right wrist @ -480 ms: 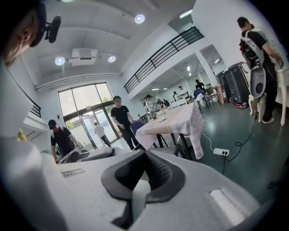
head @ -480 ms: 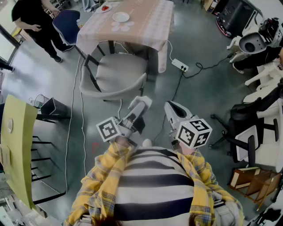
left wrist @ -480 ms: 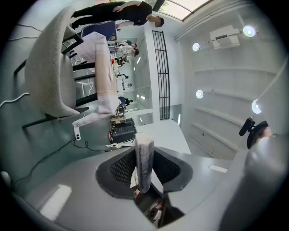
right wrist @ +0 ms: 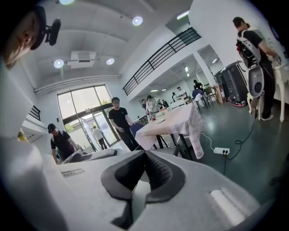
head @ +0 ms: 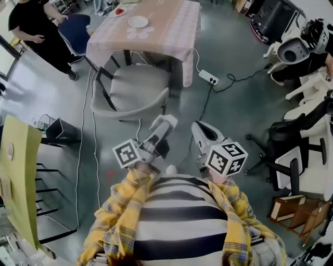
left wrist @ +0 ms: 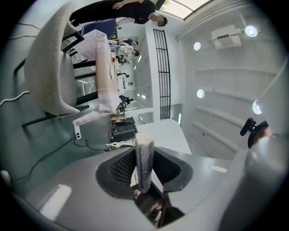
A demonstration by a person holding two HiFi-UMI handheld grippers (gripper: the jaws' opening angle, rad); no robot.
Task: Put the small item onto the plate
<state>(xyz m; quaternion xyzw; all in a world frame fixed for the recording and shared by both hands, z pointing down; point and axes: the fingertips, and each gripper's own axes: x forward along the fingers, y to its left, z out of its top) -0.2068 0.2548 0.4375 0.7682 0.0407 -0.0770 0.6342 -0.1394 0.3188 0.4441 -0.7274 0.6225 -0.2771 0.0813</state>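
Note:
My left gripper (left wrist: 143, 150) is shut on the small item (left wrist: 144, 169), a pale grey-white strip that stands up between the black pads. In the head view the left gripper (head: 164, 123) is held in front of my chest, and the right gripper (head: 200, 130) is beside it. The right gripper (right wrist: 145, 152) is shut with nothing between its pads. A white plate (head: 138, 21) lies on the pink-clothed table (head: 171, 31) well ahead of me. A second plate (head: 119, 11) with something red on it sits at the table's far left corner.
A grey chair (head: 132, 88) stands between me and the table. A power strip (head: 210, 77) and cables lie on the floor. A person in black (head: 36, 26) stands left of the table. Office chairs (head: 296, 156) and a wooden crate (head: 294, 213) crowd the right; a yellow-green board (head: 18, 176) stands at the left.
The table and chair have shifted slightly up and left in the head view. Both grippers keep the same pose near my chest.

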